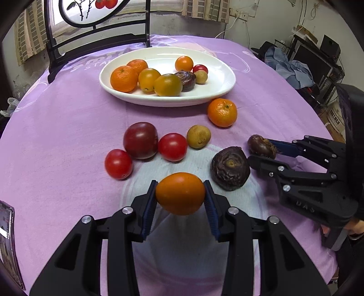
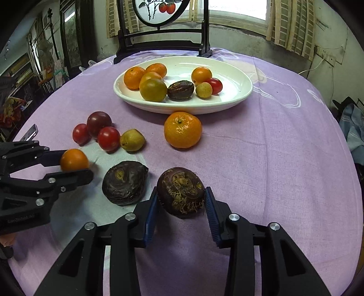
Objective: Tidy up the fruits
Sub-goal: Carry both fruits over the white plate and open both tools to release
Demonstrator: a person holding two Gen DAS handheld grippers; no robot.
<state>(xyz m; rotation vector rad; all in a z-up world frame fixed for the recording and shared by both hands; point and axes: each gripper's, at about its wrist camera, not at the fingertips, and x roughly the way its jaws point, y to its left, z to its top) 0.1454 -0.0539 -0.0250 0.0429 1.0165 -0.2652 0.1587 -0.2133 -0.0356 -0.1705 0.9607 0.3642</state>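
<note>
My left gripper (image 1: 180, 194) is shut on an orange tomato (image 1: 180, 193) just above the purple cloth; it also shows in the right wrist view (image 2: 74, 160). My right gripper (image 2: 182, 197) is shut on a dark water chestnut (image 2: 181, 191), seen from the left wrist as well (image 1: 261, 146). A second dark chestnut (image 1: 229, 168) lies between the grippers. Loose on the cloth are two red tomatoes (image 1: 172, 146), a dark red tomato (image 1: 140, 140), a small yellow-brown fruit (image 1: 198, 136) and a tangerine (image 1: 222, 112). A white oval plate (image 1: 218, 91) behind them holds several fruits.
A black wooden stand with a round painted screen (image 2: 161, 9) stands at the table's far edge behind the plate. A phone-like object (image 1: 9, 239) lies at the left near edge. Clutter and shelves lie beyond the table on the right (image 1: 318, 59).
</note>
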